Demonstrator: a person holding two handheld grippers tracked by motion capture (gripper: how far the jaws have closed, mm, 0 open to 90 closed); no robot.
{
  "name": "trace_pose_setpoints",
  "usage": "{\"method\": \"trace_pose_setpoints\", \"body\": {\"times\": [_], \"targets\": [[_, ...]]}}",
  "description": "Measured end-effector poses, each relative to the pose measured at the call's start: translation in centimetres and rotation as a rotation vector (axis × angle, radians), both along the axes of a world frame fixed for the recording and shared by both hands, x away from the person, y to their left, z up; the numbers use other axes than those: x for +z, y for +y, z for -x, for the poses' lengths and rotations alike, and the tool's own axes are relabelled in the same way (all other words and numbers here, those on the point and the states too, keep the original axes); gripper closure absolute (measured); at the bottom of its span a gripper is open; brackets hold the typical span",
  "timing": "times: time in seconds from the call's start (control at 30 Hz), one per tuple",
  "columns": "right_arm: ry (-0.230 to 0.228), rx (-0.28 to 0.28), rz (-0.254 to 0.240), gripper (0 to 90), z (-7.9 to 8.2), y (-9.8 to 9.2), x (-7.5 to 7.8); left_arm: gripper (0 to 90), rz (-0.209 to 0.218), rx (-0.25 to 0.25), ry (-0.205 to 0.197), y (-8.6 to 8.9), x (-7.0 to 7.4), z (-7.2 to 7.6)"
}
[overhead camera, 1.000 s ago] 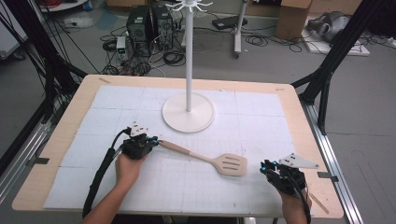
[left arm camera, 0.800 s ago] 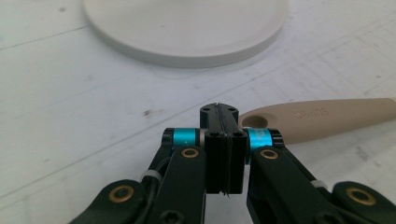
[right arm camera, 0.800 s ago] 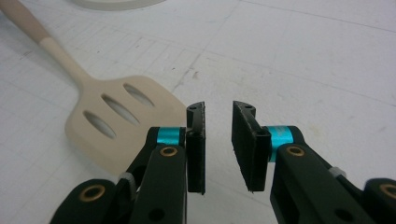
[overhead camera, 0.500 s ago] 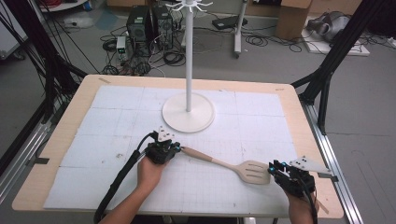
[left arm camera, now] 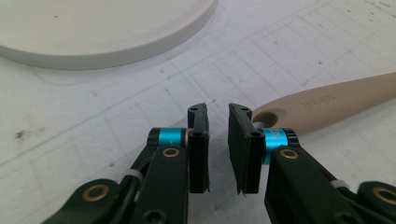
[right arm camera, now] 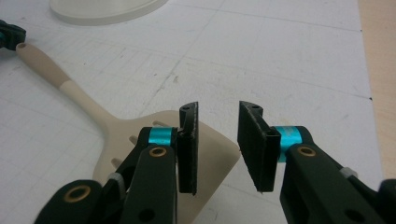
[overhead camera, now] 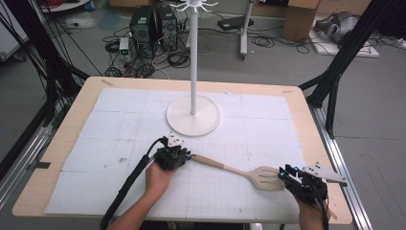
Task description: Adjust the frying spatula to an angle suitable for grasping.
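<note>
beige plastic spatula (overhead camera: 239, 170) lies flat on the worktop (overhead camera: 86, 115), probably light and stiff; grasp mid-handle; left hand-held gripper (left arm camera: 218, 140) and right hand-held gripper (right arm camera: 218, 140) narrowly parted, just opening, empty.

spatula (right arm camera: 140, 135): looking matt beige plastic, smooth
mat (overhead camera: 119, 124): showing white, scuffed, gridded beneath the spatula
stand base (overhead camera: 193, 115): appearing smooth, satin white

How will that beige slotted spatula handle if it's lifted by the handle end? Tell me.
The spatula looks like one rigid moulded piece, so it should stay stiff. Its wide head would probably droop from an end grip. The smooth, rounded handle may slip or twist between flat pads. It lies flat, so rolling seems unlikely.
</note>
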State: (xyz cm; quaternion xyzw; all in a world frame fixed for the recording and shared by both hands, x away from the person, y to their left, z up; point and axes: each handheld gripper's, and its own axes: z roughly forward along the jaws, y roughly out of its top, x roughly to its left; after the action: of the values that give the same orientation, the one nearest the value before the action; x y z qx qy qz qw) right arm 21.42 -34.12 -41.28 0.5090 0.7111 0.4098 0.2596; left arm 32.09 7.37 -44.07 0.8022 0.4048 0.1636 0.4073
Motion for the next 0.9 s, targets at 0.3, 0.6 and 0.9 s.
{"method": "trace_pose_setpoints", "body": {"times": [0.3,0.6,0.9], "targets": [[-0.04,-0.042,-0.033,45.4,0.3,-0.3,0.3,50.2,0.089,-0.004,-0.112,4.7,2.2,1.1],[-0.081,0.003,-0.026,31.8,0.0,0.8,0.5,29.8,0.248,0.043,-0.196,10.2,3.1,3.2],[-0.112,0.094,-0.049,16.1,-0.5,2.1,0.7,20.0,0.301,0.031,-0.25,14.0,2.9,5.5]]}}
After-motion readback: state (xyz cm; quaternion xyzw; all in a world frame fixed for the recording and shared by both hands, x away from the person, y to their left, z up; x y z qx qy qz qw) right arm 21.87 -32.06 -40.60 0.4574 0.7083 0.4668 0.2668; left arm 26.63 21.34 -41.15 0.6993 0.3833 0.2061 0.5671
